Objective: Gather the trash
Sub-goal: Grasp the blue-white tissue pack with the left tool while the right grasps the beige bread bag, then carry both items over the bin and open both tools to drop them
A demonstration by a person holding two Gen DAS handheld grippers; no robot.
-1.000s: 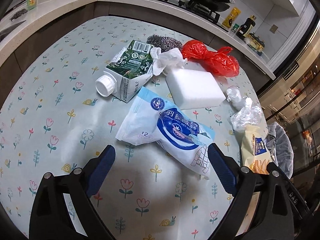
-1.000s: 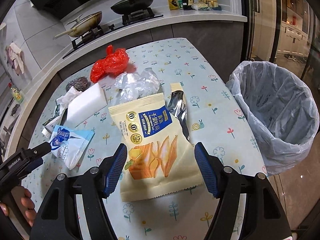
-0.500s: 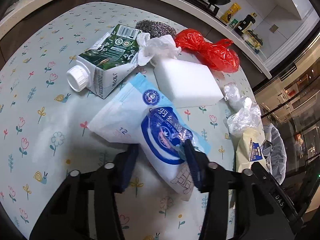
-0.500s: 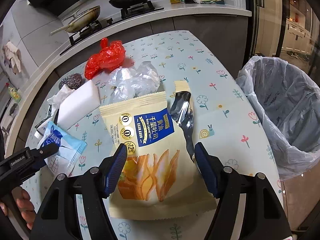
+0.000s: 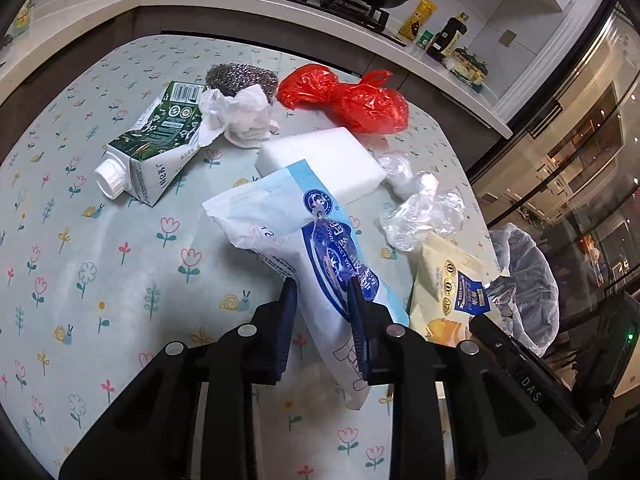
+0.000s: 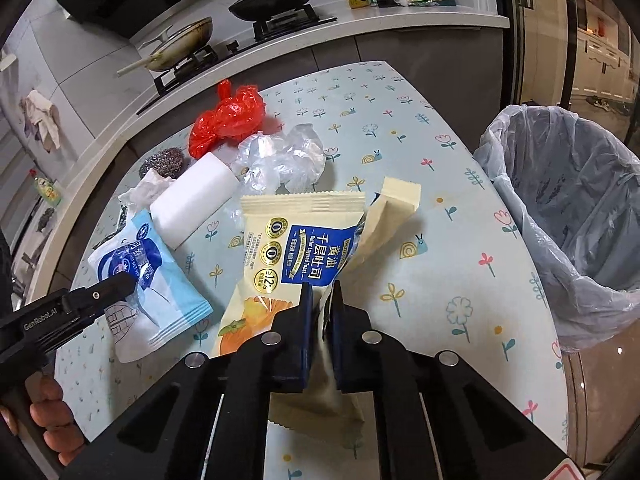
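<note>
My left gripper (image 5: 322,292) is shut on the blue-and-white wet-wipe packet (image 5: 304,236), which is lifted and crumpled above the flowered table (image 5: 100,240). The packet also shows in the right wrist view (image 6: 144,280), with the left gripper (image 6: 120,284) on it. My right gripper (image 6: 321,300) is shut on the cream toast bag (image 6: 296,248), raised off the table. The bin with a clear liner (image 6: 568,216) stands beyond the table's right edge.
On the table lie a green carton (image 5: 156,140), a white tissue (image 5: 240,116), a steel scourer (image 5: 240,78), a red plastic bag (image 5: 348,98), a white sponge block (image 5: 320,160) and clear crumpled plastic (image 5: 420,208). A kitchen counter with a stove (image 6: 248,32) runs behind.
Both grippers closed: the left onto the wet-wipe packet, the right onto the toast bag. Both items have been lifted and bent off the table.
</note>
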